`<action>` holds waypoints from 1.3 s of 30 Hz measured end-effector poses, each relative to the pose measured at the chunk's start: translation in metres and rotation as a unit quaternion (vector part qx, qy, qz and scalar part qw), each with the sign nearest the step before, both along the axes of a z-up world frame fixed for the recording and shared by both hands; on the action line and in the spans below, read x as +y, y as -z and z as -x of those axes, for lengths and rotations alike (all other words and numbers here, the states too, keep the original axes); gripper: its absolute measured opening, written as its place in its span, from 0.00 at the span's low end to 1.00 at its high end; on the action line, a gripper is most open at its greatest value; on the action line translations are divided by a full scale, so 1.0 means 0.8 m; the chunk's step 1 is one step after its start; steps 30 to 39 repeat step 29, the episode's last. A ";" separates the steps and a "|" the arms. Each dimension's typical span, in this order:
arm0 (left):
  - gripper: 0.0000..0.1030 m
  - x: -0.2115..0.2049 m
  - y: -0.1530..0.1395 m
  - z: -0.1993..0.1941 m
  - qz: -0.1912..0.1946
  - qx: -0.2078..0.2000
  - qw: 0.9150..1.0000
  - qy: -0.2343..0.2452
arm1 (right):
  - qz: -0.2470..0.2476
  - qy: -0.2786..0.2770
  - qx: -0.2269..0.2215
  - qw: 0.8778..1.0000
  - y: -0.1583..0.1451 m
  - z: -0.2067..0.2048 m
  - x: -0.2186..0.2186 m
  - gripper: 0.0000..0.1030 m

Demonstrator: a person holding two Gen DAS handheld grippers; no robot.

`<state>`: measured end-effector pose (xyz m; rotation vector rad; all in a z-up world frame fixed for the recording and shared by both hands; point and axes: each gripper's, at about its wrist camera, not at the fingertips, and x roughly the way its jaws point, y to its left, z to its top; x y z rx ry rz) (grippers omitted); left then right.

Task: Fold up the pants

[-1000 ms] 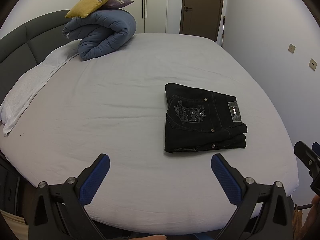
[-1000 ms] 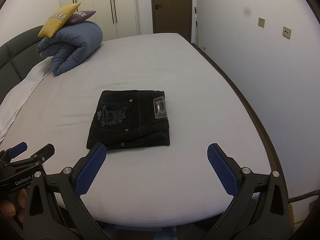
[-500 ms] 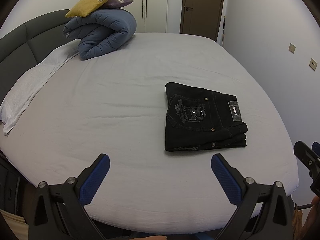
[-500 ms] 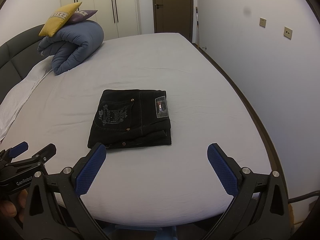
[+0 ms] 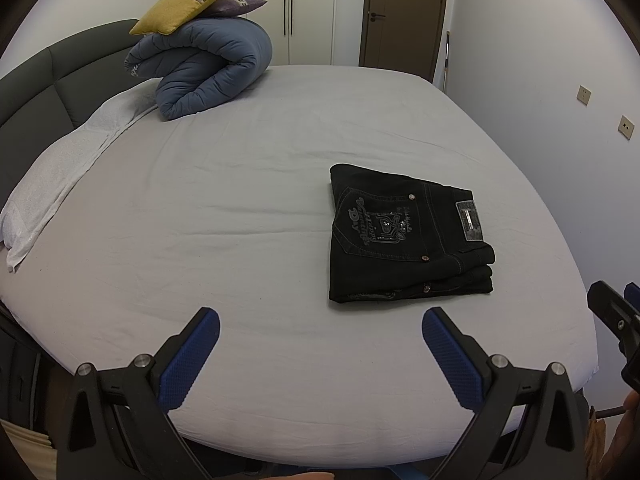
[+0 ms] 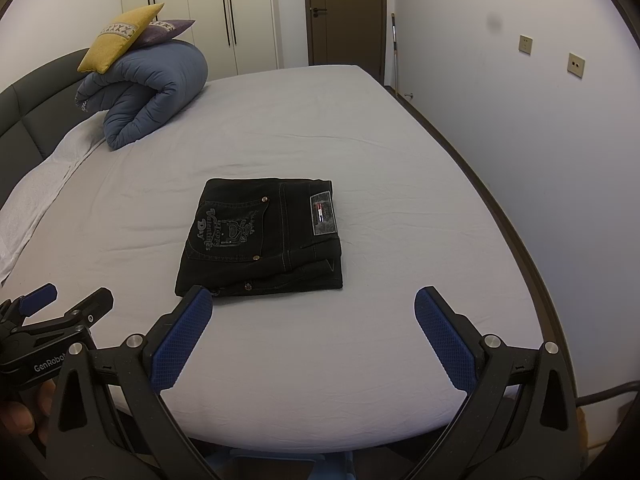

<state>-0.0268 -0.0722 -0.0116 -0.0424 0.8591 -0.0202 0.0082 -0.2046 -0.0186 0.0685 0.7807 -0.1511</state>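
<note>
Pants [image 6: 262, 236] sit folded in a compact stack mid-bed [image 6: 360, 128], nearer the right edge. My left gripper [image 5: 318, 350] and right gripper [image 6: 314, 332] hover spread, empty, near side. Folding looks finished; I'd just back off.

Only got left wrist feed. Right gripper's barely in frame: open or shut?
Observer: Open. Right gripper has its fingers spread wide, nothing between them.
Operator: Where's it aimed?
Observer: At the pants, folded on the bed, just ahead and slightly left of centre.
Operator: Left gripper from that side?
Observer: Left gripper sits low left, with a hand holding its body.
</note>
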 end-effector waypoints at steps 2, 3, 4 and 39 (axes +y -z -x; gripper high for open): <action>1.00 0.000 0.000 0.000 0.001 0.000 1.000 0.000 | 0.000 0.000 0.000 1.000 0.000 0.000 0.000 1.00; 1.00 0.000 0.000 0.000 0.000 0.000 1.000 0.000 | 0.000 0.000 0.000 1.000 0.000 0.000 0.000 1.00; 1.00 0.000 0.000 0.000 0.000 0.000 1.000 0.000 | 0.000 0.000 0.000 1.000 0.000 0.000 0.000 1.00; 1.00 -0.001 0.009 0.008 -0.001 -0.002 1.000 0.010 | -0.001 -0.001 0.003 1.000 0.002 0.002 0.001 1.00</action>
